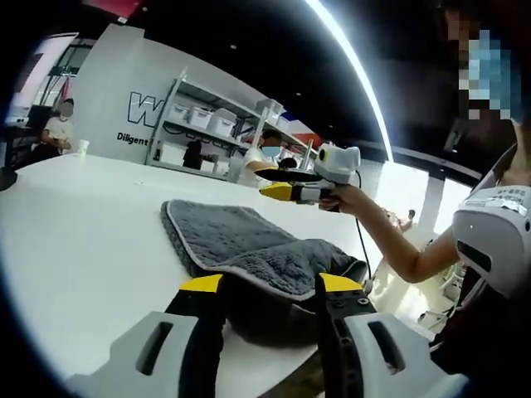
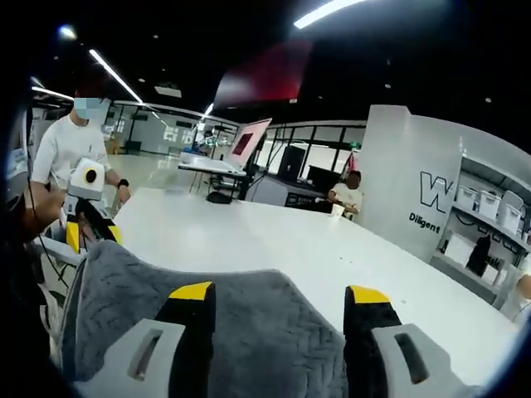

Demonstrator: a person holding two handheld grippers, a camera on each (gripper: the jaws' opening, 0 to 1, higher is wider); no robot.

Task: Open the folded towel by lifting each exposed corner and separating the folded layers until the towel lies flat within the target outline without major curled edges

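We see the gray towel (image 1: 241,249) folded on the white desk (image 1: 83,224), our left gripper (image 1: 270,286) and right gripper (image 2: 278,298) both wide and holding nothing, so next we must pinch 1 corner and lift.

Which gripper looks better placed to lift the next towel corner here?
Probably the left gripper: its open jaws sit right at the gray towel's near folded edge. The right gripper hangs above the towel's far side, clear of the fabric.
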